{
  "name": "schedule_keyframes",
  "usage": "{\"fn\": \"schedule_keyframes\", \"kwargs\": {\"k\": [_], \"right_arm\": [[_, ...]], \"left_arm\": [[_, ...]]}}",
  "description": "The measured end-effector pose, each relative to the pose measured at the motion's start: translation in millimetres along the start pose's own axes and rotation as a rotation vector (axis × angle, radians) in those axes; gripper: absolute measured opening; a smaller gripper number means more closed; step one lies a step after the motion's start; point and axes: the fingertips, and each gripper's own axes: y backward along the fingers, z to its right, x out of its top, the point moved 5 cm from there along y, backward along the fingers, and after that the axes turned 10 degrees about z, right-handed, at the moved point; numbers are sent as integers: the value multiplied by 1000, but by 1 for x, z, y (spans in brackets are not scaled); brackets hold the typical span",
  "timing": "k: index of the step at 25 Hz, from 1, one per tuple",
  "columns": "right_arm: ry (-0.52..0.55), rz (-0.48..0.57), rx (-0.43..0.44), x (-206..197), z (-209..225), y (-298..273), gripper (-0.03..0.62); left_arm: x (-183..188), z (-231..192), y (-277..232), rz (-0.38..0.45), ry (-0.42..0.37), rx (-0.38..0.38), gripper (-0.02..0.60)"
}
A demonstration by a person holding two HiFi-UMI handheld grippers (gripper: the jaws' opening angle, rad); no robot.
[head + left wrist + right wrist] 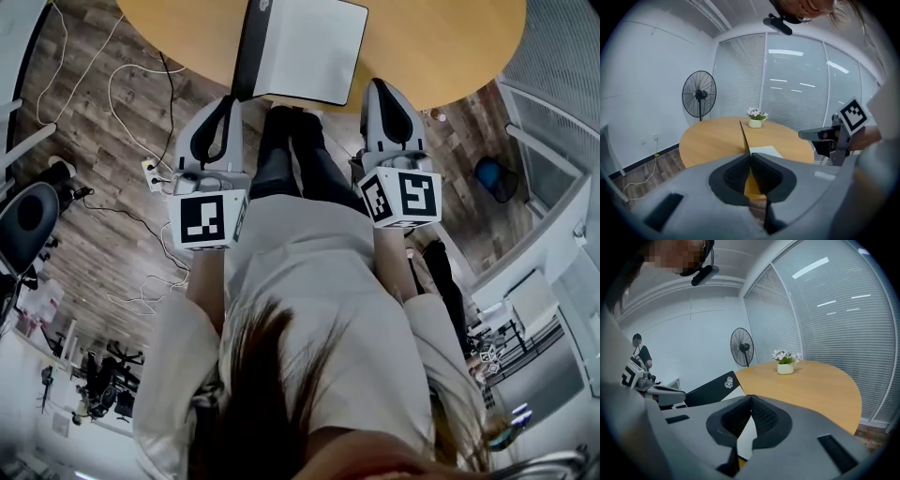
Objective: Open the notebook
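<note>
The notebook lies on the round wooden table (450, 37) with its white page (314, 47) showing. Its black cover (247, 52) stands raised along the left side. My left gripper (229, 97) is at the cover's near corner. In the left gripper view the cover (743, 136) shows edge-on as a thin line that runs into the left gripper (750, 154), whose pads are shut on it. My right gripper (375, 84) hovers at the table's near edge, right of the notebook. In its own view the right gripper (751, 397) is shut with nothing held, the page (747, 432) just beyond.
A white pot of flowers (785, 366) stands far across the table. A standing fan (742, 347) is by the blinds. White cables (131, 103) and a power strip lie on the wooden floor at left, near a dark chair (28, 220). A person (641, 355) stands far off.
</note>
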Motion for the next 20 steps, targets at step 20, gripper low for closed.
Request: {"fn": "schedule_keyframes", "kwargs": {"k": [20], "right_arm": [[21, -21, 27, -2, -25, -23, 2]], "left_arm": [[-32, -53, 6, -63, 23, 104, 29]]}}
